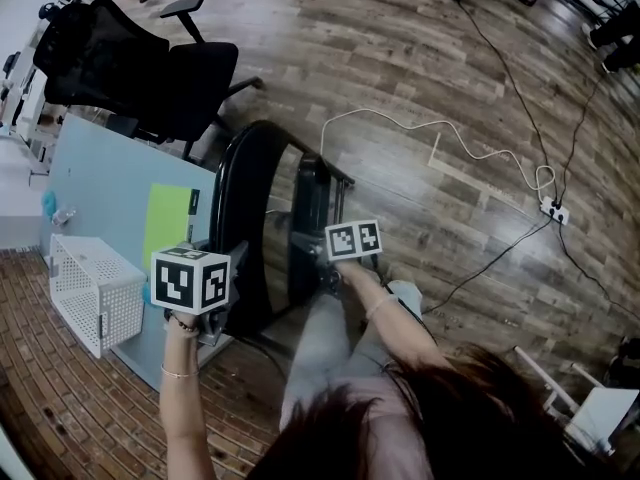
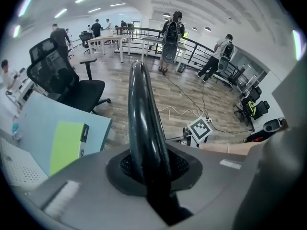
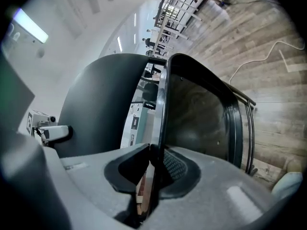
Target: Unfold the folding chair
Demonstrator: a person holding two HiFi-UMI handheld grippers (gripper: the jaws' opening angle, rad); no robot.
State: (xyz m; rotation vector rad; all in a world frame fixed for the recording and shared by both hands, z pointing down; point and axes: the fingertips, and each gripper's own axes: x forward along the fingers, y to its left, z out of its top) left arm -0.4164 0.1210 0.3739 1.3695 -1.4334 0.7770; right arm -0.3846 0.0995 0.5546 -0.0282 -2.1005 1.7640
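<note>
Where the chair stood: the folding chair (image 1: pixel 268 223) stood on the wood floor (image 1: pixel 430 78) directly in front of us, between both grippers and just beside a pale blue board (image 1: pixel 100 183).
Left gripper: the left gripper (image 2: pixel 148 171) was clamped on the chair's black frame tube (image 2: pixel 141 114), which ran straight up and away from its jaws.
Right gripper: the right gripper (image 3: pixel 153 169) was pinched on the thin edge of a dark panel (image 3: pixel 201 123), which we took for the seat.
Key relation: the tube lay on our left and the panel on our right, with a narrow strip of floor showing between them. Their long axes ran nearly parallel, away from us.
Nearer hand: neither, since each had its own part in grip.
Next move, as we judged: steady the tube with the left and swing the panel away from it to widen that gap.
</note>
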